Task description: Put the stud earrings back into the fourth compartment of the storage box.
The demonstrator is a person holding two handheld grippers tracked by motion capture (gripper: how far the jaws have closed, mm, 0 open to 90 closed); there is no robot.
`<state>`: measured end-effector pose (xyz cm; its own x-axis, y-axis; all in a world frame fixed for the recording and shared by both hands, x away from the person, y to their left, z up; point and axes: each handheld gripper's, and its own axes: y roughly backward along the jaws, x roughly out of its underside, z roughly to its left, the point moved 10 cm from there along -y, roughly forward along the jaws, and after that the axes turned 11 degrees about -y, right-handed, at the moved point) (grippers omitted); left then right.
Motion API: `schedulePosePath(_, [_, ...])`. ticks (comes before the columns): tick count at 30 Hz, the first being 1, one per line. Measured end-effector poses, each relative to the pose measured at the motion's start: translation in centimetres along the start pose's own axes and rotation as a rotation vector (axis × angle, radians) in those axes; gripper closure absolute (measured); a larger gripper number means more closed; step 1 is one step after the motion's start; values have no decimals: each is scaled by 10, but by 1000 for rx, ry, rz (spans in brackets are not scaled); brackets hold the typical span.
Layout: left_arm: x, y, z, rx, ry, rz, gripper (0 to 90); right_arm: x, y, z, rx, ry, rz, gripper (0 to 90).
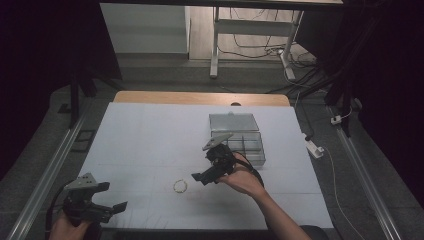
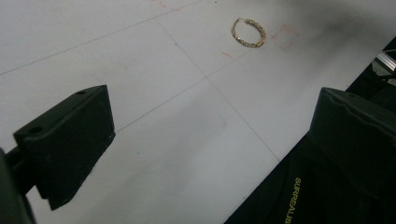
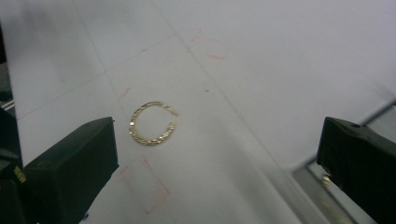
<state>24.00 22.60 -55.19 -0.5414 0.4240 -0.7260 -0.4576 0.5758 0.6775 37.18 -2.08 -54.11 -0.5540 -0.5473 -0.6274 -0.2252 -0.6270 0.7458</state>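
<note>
Right hand-held gripper (image 1: 202,177) gapes beside lidded-open compartment box (image 1: 245,142).

A white table (image 1: 150,140) is filling the middle of the high view, with a small gold ring-shaped bracelet (image 1: 180,186) lying flat on it. The right gripper (image 1: 200,177) is hovering just beside the bracelet, its jaws seeming parted, though the dim light is making that hard to judge. A clear compartment box (image 1: 245,142) is sitting open behind it. The left gripper (image 1: 117,207) is resting near the table's front left corner.
</note>
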Motion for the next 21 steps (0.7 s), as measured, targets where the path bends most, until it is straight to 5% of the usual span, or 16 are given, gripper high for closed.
schedulePosePath(21, [0,-1,0,3,-3,8,1,34,-64,54,-80,186,153,0])
